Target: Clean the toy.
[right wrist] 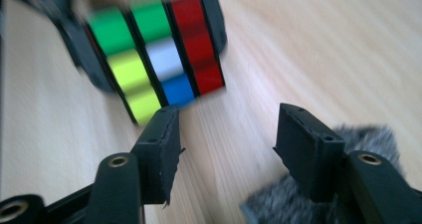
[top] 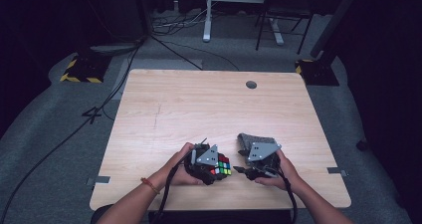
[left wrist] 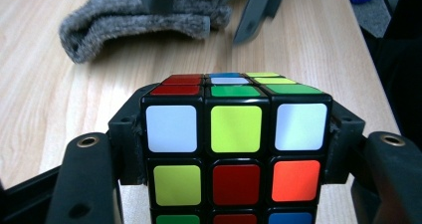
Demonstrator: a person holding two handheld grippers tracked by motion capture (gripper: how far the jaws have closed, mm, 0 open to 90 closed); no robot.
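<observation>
Left tongs (left wrist: 234,149) pinching the puzzle cube (left wrist: 234,154): one jaw flat against each side face, cube square between them. In the high view the left hand (top: 181,167) wraps its tongs from the left, forearm in from the bottom edge, cube (top: 221,165) on the side facing the right tongs and low over the table (top: 199,104).

Right tongs (right wrist: 226,134) spread, nothing between the jaws, just bare table. They point at the cube (right wrist: 154,59), which sits just beyond the tips, not touching. Right hand (top: 278,171) grips from behind, wrist low.

Grey fuzzy cloth (top: 254,143) lies on the table just beyond and partly under the right tongs; from the left tongs it sits past the cube. Cube blurred in the right gripper view.
</observation>
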